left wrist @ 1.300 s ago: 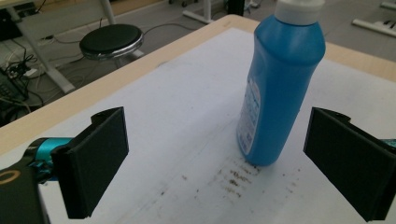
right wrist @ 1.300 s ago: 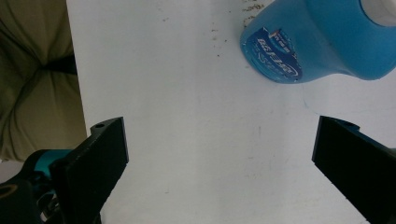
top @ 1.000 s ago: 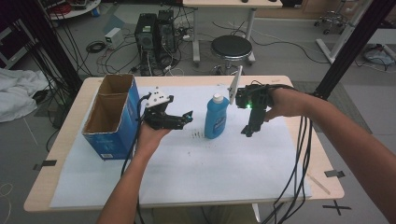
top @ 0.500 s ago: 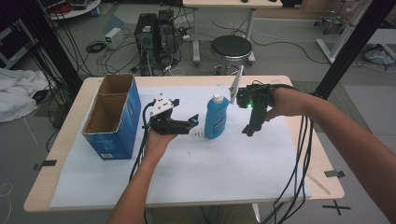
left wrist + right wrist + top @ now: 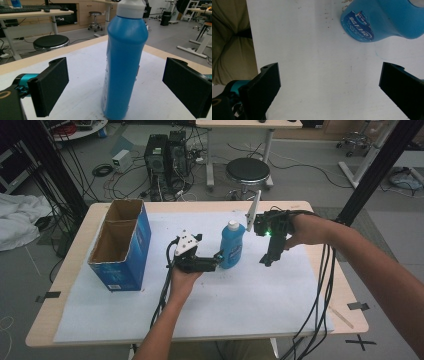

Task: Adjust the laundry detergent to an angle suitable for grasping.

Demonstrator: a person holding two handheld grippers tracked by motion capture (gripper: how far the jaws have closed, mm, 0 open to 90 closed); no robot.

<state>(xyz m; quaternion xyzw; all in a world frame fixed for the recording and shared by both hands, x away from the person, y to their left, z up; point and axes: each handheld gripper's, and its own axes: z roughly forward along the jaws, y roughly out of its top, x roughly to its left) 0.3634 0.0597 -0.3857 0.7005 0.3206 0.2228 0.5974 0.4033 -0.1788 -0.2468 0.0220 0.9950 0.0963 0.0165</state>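
- You are holding the left hand-held gripper (image 5: 218, 258) low over the tabletop (image 5: 300, 295), and its jaws are standing wide apart with nothing clamped between them.
- The blue bottle (image 5: 232, 245) is standing upright right at the tips of that hand-held gripper; in the left gripper view the bottle (image 5: 125, 62) is sitting between the two jaws, with clear space on both sides, so neither jaw is touching it.
- The white cap (image 5: 131, 8) is topping the bottle, above the level of the left jaws.
- You are holding the right hand-held gripper (image 5: 265, 261) on the far side of the bottle from the left one, pointing steeply down at the white sheet (image 5: 240, 305), near the bottle but apart from it.
- Its jaws are also standing wide open and gripping nothing; in the right gripper view they are framing bare white sheet (image 5: 319, 75).
- In that view the bottle (image 5: 382, 22) is lying beyond the jaws, off toward one jaw's side, with its label (image 5: 359, 27) facing the camera.
- The blue cardboard box (image 5: 121, 245), open at the top, is standing well behind the left hand-held gripper's wrist side, away from the bottle.
- A green light (image 5: 269, 233) is glowing on the body of the right hand-held gripper.
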